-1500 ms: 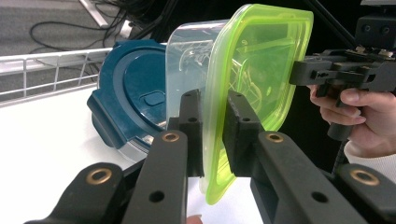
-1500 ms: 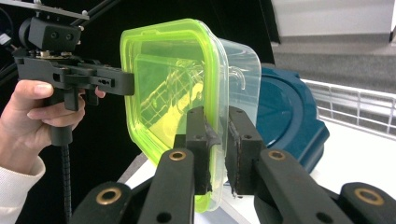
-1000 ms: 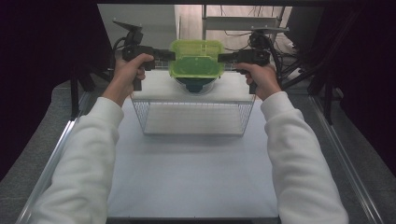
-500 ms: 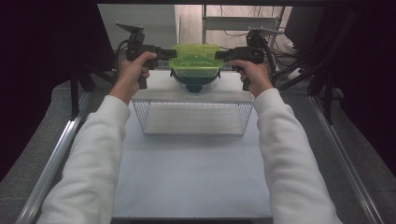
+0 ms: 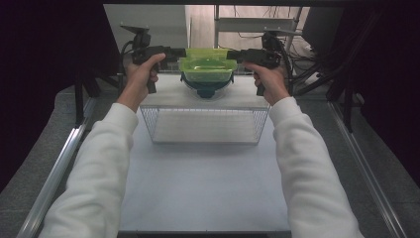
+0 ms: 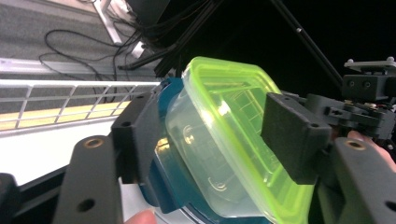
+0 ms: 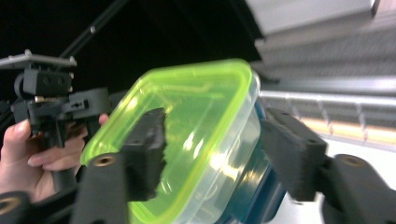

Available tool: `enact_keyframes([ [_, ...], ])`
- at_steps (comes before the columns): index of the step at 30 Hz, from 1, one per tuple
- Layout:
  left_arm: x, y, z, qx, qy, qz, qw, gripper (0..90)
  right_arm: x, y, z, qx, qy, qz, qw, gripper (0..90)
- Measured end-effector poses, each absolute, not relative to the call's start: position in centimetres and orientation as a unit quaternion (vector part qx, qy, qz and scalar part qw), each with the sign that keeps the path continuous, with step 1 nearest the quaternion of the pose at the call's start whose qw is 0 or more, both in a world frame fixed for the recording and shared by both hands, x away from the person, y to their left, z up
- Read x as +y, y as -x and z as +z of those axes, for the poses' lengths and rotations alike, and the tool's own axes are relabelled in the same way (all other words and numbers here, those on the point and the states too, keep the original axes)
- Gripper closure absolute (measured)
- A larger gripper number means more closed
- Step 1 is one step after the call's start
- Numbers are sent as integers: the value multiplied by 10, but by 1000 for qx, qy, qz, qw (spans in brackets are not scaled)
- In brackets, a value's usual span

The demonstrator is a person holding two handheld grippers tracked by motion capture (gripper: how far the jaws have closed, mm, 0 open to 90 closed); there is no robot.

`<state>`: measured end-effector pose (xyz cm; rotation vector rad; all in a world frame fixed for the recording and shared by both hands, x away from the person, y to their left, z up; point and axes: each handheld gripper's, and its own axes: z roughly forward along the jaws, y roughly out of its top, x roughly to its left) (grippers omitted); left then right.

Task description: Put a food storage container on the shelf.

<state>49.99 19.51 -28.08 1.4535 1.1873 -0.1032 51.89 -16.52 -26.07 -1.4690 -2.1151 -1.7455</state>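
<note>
High view: green-lidded container [image 5: 205, 64] resting on teal container [image 5: 205, 89] at 12 o'clock beyond wire basket [image 5: 205, 110]. Left tool [image 5: 181, 52] and right tool [image 5: 233, 53] just opened, released with it between the jaws. Likely placed; only withdrawal left.

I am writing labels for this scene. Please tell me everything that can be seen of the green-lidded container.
The container is a clear plastic box with a translucent lime-green lid, closed. It sits nested on a dark teal container on the wire basket's far side. The left gripper and the right gripper flank it; their jaws have just been opening around its ends.
</note>
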Motion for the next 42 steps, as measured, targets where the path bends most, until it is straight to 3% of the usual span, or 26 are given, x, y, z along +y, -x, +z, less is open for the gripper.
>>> enact_keyframes([
  [9,205,-467,-270,493,-639,-3,590,287,-179,-486,-246,-702,435,-561,-43,273],
  [16,215,-432,-279,460,-660,19,593,267,-190,-464,-252,-726,403,-553,-65,272],
  [32,217,-354,-307,397,-696,65,595,262,-211,-406,-281,-758,356,-539,-93,272],
  [42,207,-306,-349,381,-719,65,578,261,-229,-355,-322,-772,343,-521,-119,275],
])
